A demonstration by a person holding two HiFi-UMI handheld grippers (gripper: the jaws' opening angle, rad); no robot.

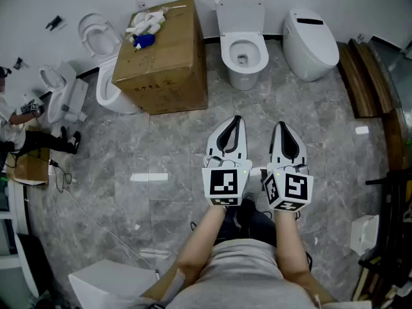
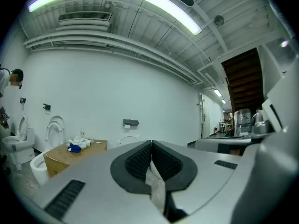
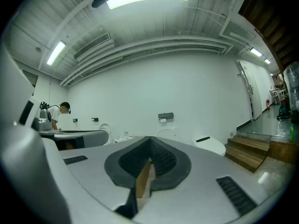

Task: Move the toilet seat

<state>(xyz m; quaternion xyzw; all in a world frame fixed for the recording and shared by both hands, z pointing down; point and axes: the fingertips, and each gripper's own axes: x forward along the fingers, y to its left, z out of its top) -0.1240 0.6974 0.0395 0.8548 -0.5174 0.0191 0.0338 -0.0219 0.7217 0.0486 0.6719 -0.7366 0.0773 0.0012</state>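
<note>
Head view: left gripper [image 1: 236,118] and right gripper [image 1: 282,125] sit side by side, both aimed at the back wall, jaws together, nothing in them. The toilet seat [image 1: 227,51] is on the open toilet straight ahead of the left gripper, well apart from both tips. The lid [image 1: 240,8] stands up against the wall. Seat looks down on the bowl, not certain from this angle. Bare grey floor [image 1: 193,140] lies between tips and bowl, path open. Cardboard box [image 1: 164,63] is just left of that toilet and a closed smart toilet [image 1: 310,40] just right, so side room is tight. Wooden steps [image 1: 360,76] run along the far right.

Left gripper view: pads meet, empty. Box is low left and a paper holder [image 2: 131,122] hangs on the wall ahead.

Right gripper view: pads meet, empty. Smart toilet and steps are to the right, and a person [image 3: 58,113] stands far left.
</note>
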